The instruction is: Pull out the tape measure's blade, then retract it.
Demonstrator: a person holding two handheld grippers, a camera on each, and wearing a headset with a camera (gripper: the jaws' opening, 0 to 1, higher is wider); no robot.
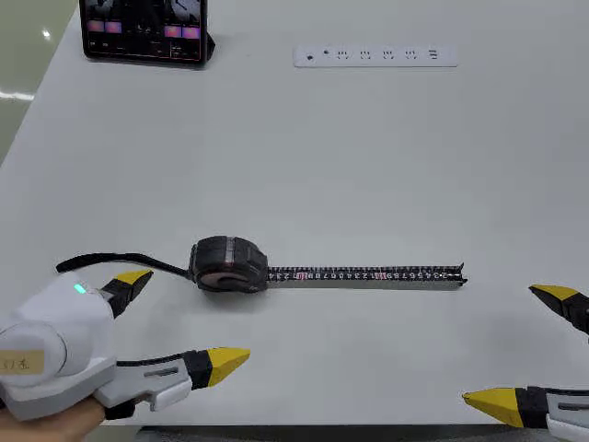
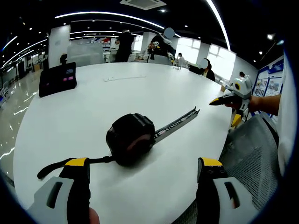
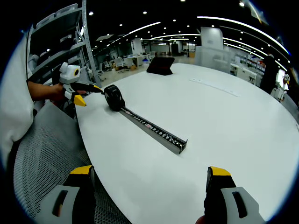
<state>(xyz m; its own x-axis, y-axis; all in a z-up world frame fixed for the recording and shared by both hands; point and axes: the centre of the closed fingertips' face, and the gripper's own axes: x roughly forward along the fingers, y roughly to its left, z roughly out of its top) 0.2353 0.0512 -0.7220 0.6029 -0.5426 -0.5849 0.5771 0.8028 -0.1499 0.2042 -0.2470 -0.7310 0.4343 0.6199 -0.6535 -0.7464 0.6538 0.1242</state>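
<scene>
1. Where the white counter (image 1: 368, 157) reaches its near edge, the left hand-held gripper (image 1: 197, 315) hovers at the left, its yellow-tipped jaws wide apart and holding nothing.
2. At the near right, the right hand-held gripper (image 1: 498, 343) also has its jaws spread and empty; it sits near the free end of the blade without touching it.
3. Between the two, the tape measure (image 1: 227, 265) lies on the counter, its dark case just ahead of the left jaws and clear of them.
4. Its blade (image 1: 368, 274) lies drawn out flat to the right, ending in a hook (image 1: 460, 274).
5. A black wrist strap (image 1: 110, 261) trails left from the case, passing close by the farther jaw tip of the left hand-held gripper.
6. Farther back lies a white power strip (image 1: 375, 56); at the far left stands a dark tablet (image 1: 144, 28), its screen lit.
</scene>
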